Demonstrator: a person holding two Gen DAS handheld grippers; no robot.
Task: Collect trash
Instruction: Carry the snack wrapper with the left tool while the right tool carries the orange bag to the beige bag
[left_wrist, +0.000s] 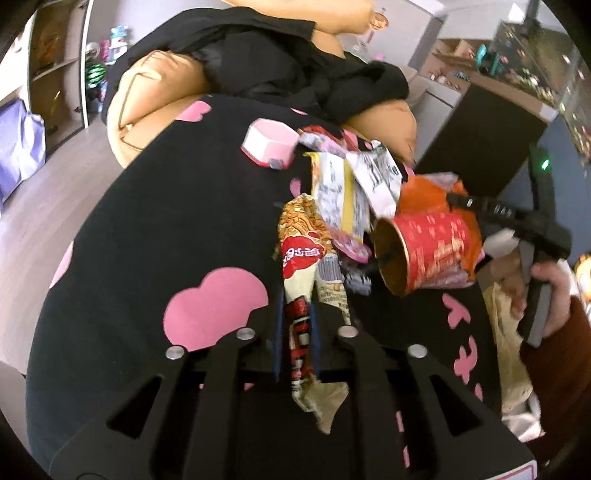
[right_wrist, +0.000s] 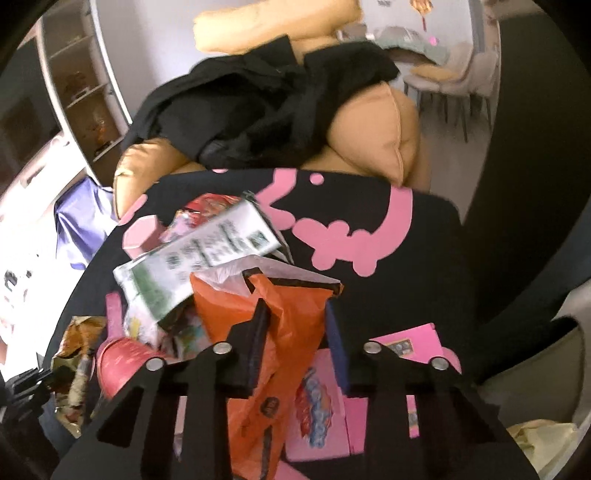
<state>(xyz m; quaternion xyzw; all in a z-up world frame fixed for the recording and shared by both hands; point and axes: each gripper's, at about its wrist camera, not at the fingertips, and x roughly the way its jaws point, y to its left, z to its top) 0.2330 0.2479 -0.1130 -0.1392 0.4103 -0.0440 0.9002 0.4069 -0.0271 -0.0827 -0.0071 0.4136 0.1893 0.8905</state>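
Observation:
My left gripper (left_wrist: 296, 317) is shut on a crumpled red, yellow and white noodle wrapper (left_wrist: 301, 258), which sticks out past both ends of the jaws. Trash is piled on a black table with pink shapes (left_wrist: 155, 229). A red paper cup (left_wrist: 428, 254) lies on its side beside the wrapper, and it also shows in the right wrist view as the cup (right_wrist: 122, 363). My right gripper (right_wrist: 295, 314) is shut on an orange plastic bag (right_wrist: 280, 354) bunched between its fingers. In the left wrist view the right gripper (left_wrist: 461, 203) reaches into the pile from the right, held by a hand (left_wrist: 550, 295).
A pink box (left_wrist: 271, 146) and a white printed wrapper (right_wrist: 195, 258) lie in the pile. A pink packet (right_wrist: 321, 406) lies under the right gripper. Beyond the table stands a tan sofa (right_wrist: 373, 129) with black clothing (right_wrist: 258, 110). A purple bag (left_wrist: 18, 147) sits on the floor by shelves.

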